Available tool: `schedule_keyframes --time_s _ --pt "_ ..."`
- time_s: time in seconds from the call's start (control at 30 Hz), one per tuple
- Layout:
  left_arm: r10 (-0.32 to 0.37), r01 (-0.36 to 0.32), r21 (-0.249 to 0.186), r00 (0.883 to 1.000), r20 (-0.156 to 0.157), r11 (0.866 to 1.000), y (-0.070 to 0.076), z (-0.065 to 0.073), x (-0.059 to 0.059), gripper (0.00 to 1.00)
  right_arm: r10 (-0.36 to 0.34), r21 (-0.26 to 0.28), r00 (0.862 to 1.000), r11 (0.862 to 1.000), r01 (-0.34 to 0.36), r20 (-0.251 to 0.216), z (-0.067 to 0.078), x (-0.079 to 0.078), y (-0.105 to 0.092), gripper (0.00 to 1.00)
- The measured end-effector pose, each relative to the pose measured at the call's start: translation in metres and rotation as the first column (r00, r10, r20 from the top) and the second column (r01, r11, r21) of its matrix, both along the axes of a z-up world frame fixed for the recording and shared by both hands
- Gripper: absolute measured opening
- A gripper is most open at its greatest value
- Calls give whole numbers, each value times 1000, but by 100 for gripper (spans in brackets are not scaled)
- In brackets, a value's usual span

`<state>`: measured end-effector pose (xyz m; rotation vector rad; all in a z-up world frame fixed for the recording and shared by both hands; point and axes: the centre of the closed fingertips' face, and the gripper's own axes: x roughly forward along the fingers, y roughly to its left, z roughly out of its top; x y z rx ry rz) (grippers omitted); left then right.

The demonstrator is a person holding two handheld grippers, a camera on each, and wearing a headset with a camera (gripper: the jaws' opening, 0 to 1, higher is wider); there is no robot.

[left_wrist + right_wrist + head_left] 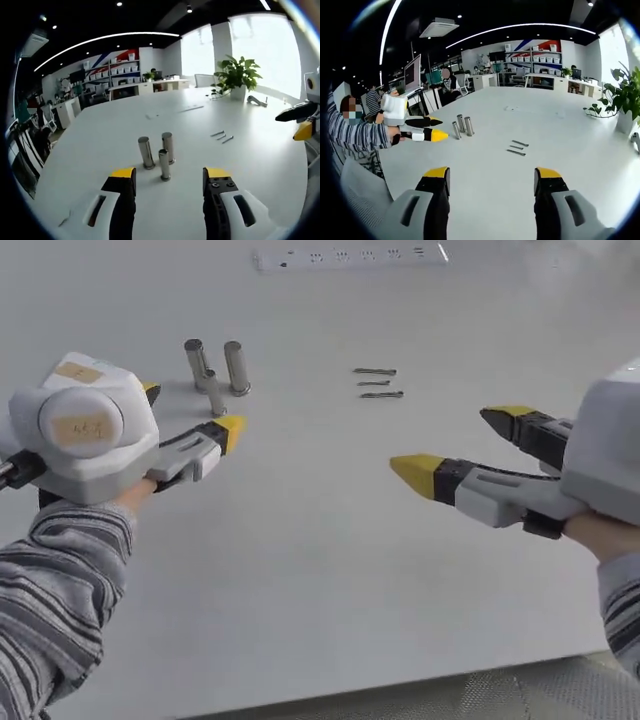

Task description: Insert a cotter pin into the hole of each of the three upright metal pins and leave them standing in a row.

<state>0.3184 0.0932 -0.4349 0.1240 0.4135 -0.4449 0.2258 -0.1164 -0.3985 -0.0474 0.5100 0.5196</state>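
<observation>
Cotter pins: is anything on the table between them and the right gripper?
Nothing visible. The right gripper, jaws open, faces the three cotter pins across bare white table. The metal pins stand off to one side, near the left gripper.

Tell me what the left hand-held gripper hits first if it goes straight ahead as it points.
Probably the nearest upright metal pin, which stands just beyond the open jaws of the left hand-held gripper, roughly centred between them; depth is hard to judge.
</observation>
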Motion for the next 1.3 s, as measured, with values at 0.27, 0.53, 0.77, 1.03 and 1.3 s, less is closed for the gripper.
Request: schedule_keyframes --time_s 0.27,0.53,0.77,1.03,1.3 --pt "-6 6 -9 1000 -7 1000 0 -12 20 34 -4 0 1000 1000 4 -21 -7 3 0 61" --pt "-27 26 -41 999 -25 999 -7 -20 30 22 -6 5 999 1000 7 -33 -13 6 2 59" --pt "-54 52 -38 998 -42 998 -12 -26 36 13 -2 4 999 1000 2 -40 -16 9 5 59" --pt "-49 46 -55 997 -54 997 -13 -29 38 6 0 -11 998 1000 -1 -58 -24 8 6 58" --pt "-25 22 -52 998 -55 998 -14 -28 37 5 -11 -25 999 1000 10 -48 -22 9 4 59"
